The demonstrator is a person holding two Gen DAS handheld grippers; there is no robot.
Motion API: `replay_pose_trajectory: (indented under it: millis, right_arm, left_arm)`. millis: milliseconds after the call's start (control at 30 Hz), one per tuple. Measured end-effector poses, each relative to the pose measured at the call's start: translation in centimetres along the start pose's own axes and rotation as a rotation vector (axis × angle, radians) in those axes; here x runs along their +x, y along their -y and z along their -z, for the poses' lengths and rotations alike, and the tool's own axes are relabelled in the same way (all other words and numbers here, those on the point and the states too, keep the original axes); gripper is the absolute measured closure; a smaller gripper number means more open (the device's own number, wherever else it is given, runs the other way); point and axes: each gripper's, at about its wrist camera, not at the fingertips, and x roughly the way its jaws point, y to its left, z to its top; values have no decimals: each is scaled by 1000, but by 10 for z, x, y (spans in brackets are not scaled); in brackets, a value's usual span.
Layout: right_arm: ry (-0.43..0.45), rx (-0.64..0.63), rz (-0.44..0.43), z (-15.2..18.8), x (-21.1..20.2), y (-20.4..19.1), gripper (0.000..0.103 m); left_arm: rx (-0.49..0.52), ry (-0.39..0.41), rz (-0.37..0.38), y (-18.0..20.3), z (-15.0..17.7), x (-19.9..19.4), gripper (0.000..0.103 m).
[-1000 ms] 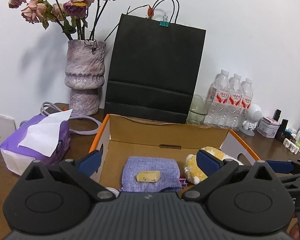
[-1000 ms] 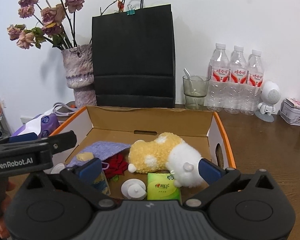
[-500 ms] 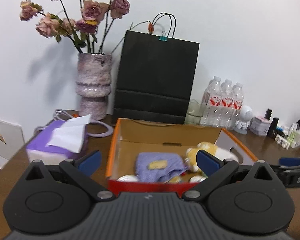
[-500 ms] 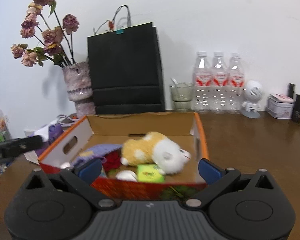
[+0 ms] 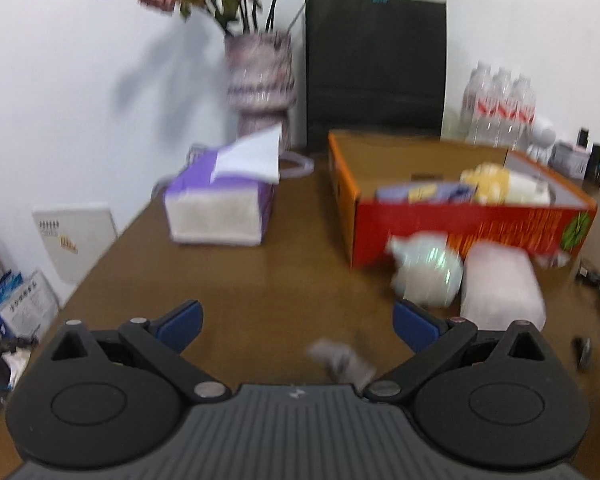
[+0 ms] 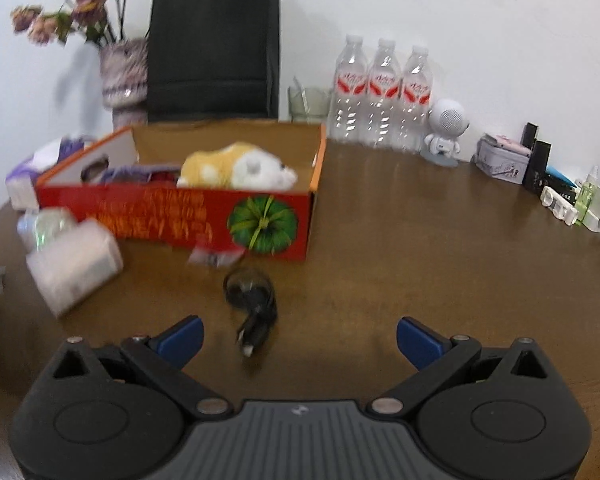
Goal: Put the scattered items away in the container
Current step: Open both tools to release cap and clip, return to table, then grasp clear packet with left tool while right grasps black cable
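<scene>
The red and orange cardboard box (image 5: pixel 472 232) (image 6: pixel 172 220) holds a yellow and white plush toy (image 6: pixel 240 166), a purple pouch (image 5: pixel 420 192) and other small things. On the table in front of it lie a shiny crumpled wrapper (image 5: pixel 424 272) (image 6: pixel 44 222), a pale pink packet (image 5: pixel 500 284) (image 6: pixel 74 264), a small sachet (image 6: pixel 214 256), a coiled black cable (image 6: pixel 252 300) and a small grey scrap (image 5: pixel 340 360). My left gripper (image 5: pixel 298 324) is open and empty, above the table near the scrap. My right gripper (image 6: pixel 300 338) is open and empty, just behind the cable.
A purple tissue pack (image 5: pixel 220 208) lies left of the box. A vase of dried flowers (image 5: pixel 260 84), a black paper bag (image 6: pixel 214 48), a glass (image 6: pixel 308 100), three water bottles (image 6: pixel 384 92), a white robot figure (image 6: pixel 446 128) and small toiletries (image 6: pixel 540 168) line the wall.
Both grippers have pulled back from over the box toward the table's near side. The loose items in front of the box have come into view. Both stay open.
</scene>
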Motion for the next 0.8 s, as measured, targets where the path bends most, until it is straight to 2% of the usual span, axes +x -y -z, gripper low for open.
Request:
replay_pose_trajectory:
  millis: [200, 367, 533, 633, 700, 767, 800]
  right_arm:
    - [-5, -4, -6, 4, 7, -11, 0]
    - [4, 18, -8, 1, 14, -14, 0]
    - [8, 35, -5, -4, 26, -14, 2]
    - [8, 32, -6, -8, 35, -14, 6]
    - [-5, 30, -9, -10, 41, -13, 16]
    - [-22, 33, -23, -10, 47, -12, 25]
    - [-29, 38, -32, -9, 49, -11, 29]
  left_arm:
    - [-58, -72, -5, 4, 12, 10, 2]
    - [-118, -86, 15, 10, 12, 16, 15]
    - [-134, -104, -12, 17, 13, 22, 22]
    - [-139, -99, -26, 19, 11, 24, 34]
    - [-150, -96, -22, 18, 10, 25, 46]
    - [-159, -96, -10, 18, 8, 25, 66]
    - [-160, -96, -4, 18, 8, 24, 71]
